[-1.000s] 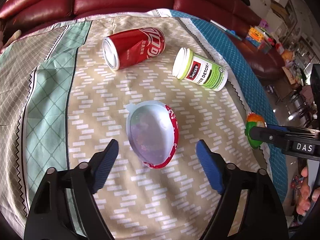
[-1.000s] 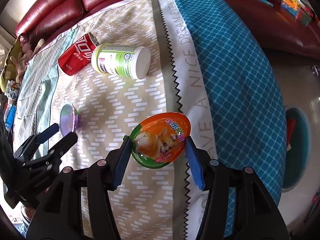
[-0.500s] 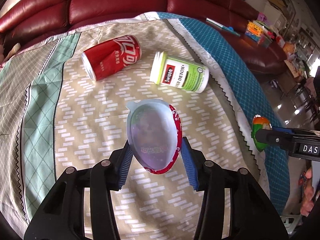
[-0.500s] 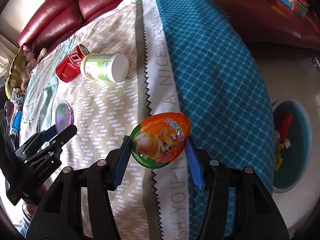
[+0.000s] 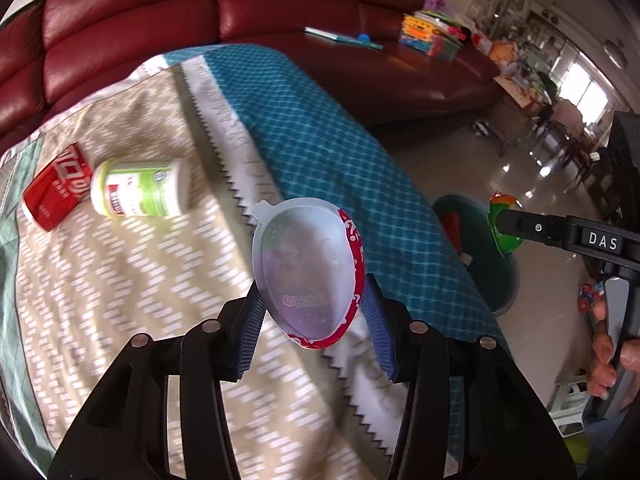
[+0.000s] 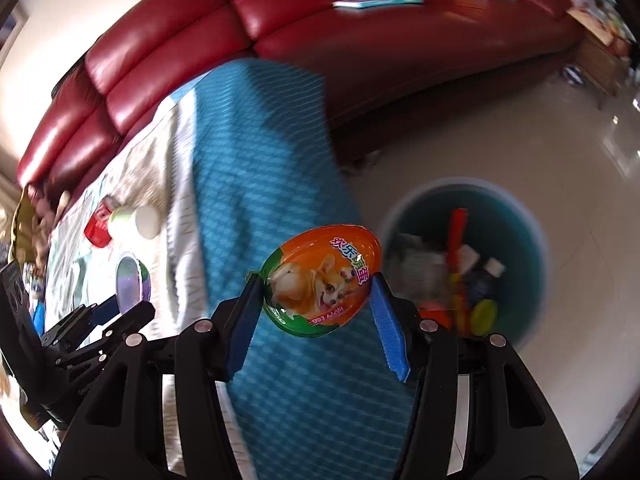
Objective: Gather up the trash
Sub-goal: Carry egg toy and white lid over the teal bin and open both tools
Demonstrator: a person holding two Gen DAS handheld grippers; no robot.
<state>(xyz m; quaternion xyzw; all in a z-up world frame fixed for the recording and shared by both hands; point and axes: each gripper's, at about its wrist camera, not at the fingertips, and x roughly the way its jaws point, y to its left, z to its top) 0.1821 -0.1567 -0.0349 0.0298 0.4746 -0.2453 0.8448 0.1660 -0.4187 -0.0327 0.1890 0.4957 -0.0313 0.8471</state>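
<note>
My left gripper (image 5: pixel 310 296) is shut on a red-rimmed egg-shaped plastic shell (image 5: pixel 306 268), its pale inner side facing me, lifted above the patterned cloth (image 5: pixel 120 288). My right gripper (image 6: pixel 318 280) is shut on an orange and green egg shell with a dog picture (image 6: pixel 322 276), held over the cloth's blue edge, left of a teal trash bin (image 6: pixel 516 216) on the floor. A red soda can (image 5: pixel 54 192) and a green-and-white supplement bottle (image 5: pixel 140 194) lie on the cloth at the left. In the left wrist view the right gripper (image 5: pixel 505 224) with its egg hangs over the bin (image 5: pixel 480 236).
A red leather sofa (image 5: pixel 280 20) wraps the far side, with books and toys (image 5: pixel 428 34) on it. The bin holds several pieces of trash (image 6: pixel 460 272). Shiny tiled floor (image 6: pixel 540 140) lies to the right. A person's hand (image 5: pixel 608 356) grips the right handle.
The left gripper closed on the red-rimmed shell and lifted it. Both grippers carried their shells rightward, off the beige middle toward the blue edge; the bin has come into full view.
</note>
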